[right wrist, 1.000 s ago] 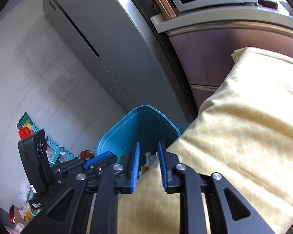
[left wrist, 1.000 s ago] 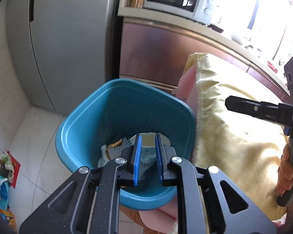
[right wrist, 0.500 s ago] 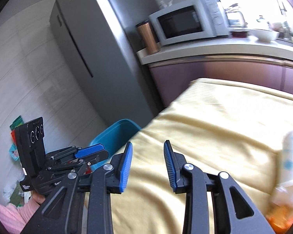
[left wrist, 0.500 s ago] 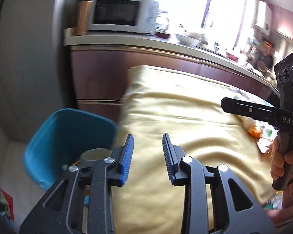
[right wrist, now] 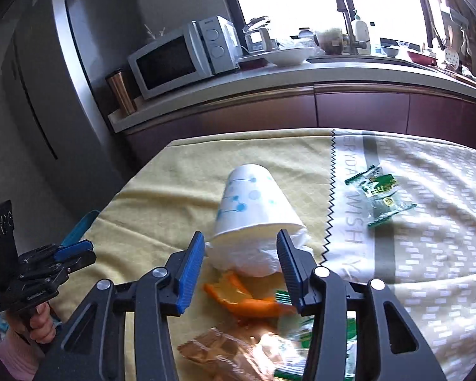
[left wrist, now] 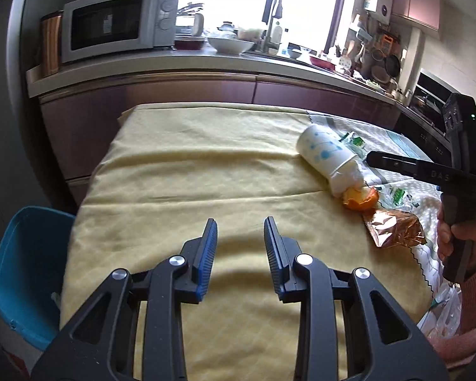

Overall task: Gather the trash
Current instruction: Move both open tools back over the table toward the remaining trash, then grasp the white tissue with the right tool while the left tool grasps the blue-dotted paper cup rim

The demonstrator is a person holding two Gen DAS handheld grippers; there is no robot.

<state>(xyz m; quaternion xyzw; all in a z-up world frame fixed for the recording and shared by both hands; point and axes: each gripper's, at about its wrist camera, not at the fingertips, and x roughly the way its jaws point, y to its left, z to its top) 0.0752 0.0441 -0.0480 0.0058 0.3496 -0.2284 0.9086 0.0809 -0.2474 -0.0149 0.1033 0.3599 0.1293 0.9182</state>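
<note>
Trash: tipped paper cup, crumpled tissue, orange peel.

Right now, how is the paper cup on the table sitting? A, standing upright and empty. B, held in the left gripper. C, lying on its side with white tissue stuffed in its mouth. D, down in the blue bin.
C: the cup lies tipped on the yellow cloth with crumpled tissue bulging from its mouth, in front of the open right gripper, which is not touching it.
</note>
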